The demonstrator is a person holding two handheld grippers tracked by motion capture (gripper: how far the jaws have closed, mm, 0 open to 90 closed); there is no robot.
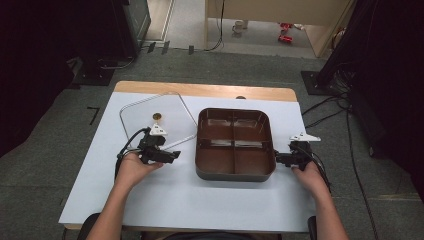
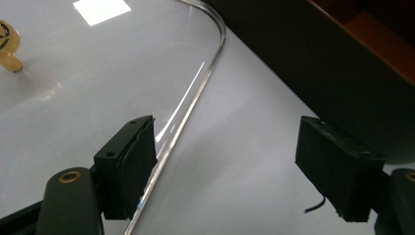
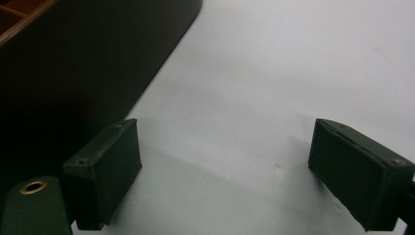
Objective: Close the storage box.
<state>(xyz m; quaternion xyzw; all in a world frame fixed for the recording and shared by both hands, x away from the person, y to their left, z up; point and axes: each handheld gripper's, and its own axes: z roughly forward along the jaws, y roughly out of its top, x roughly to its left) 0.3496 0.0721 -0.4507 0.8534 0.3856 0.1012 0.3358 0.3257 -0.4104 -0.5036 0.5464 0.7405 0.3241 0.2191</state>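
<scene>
A clear lid [image 1: 142, 110] with a gold knob [image 1: 157, 116] lies flat on the white table top, left of a brown four-compartment tray [image 1: 235, 175]. My left gripper [image 1: 174, 156] hovers at the lid's near right corner, pointing toward the tray. In the left gripper view the lid [image 2: 98, 83] and its knob [image 2: 10, 46] lie ahead. The lid's rim runs just inside the left pad [image 2: 139, 161], and the left gripper [image 2: 227, 142] is open. My right gripper [image 1: 278, 159] rests by the tray's right wall [image 3: 73, 73]. That right gripper [image 3: 225, 142] is open over bare table.
The white sheet [image 1: 200, 200] covers most of the wooden table, with free room in front of the tray. Cables and dark equipment stands sit on the floor to the left and right. The tray's dark outer wall [image 2: 318, 63] rises close to the left gripper's right jaw.
</scene>
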